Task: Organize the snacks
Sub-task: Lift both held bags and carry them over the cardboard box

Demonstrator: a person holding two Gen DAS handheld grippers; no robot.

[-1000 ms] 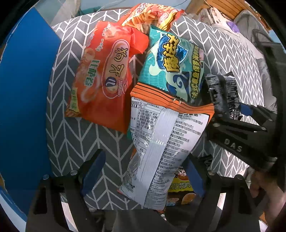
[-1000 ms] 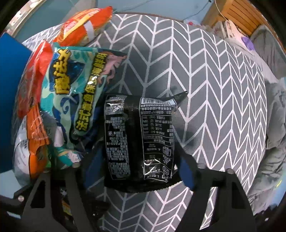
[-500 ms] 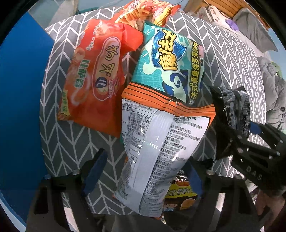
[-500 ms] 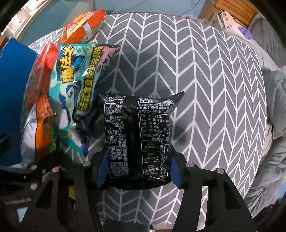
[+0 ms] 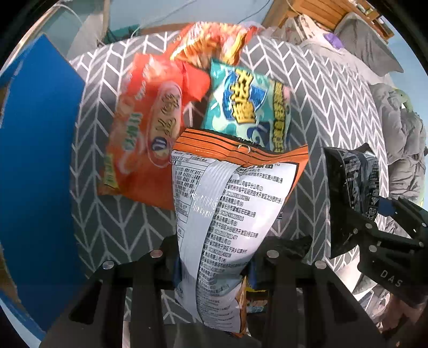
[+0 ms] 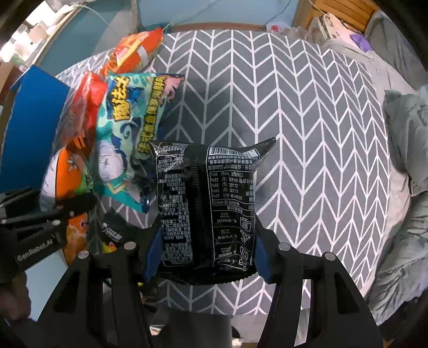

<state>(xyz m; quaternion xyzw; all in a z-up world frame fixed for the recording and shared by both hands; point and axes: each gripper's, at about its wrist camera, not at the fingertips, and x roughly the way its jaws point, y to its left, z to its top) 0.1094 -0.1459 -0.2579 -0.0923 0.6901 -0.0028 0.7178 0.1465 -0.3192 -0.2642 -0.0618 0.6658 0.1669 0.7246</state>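
Observation:
My left gripper [image 5: 216, 249] points down and its jaws are closing. The pads pinch the waist of a white-and-orange snack bag [image 5: 230, 203], printed back side up. Behind it on the cloth lie an orange-red bag [image 5: 149, 128], a teal bag [image 5: 248, 107] and an orange chips bag [image 5: 211, 42]. My right gripper [image 6: 207, 241] is shut on a black snack bag [image 6: 206, 198] and holds it above the grey chevron cloth [image 6: 307, 128]. The black bag [image 5: 350, 182] also hangs at the right edge of the left wrist view.
A blue box [image 5: 37, 160] stands at the left edge of the round table. A few more small snack packs [image 6: 80, 230] lie under the left gripper. Grey bedding [image 6: 406, 150] is to the right, and wooden furniture [image 5: 315, 13] is behind the table.
The left jaws have come in from wide apart onto the white-and-orange bag. The right gripper has risen with the black bag, which now hangs farther above the cloth.

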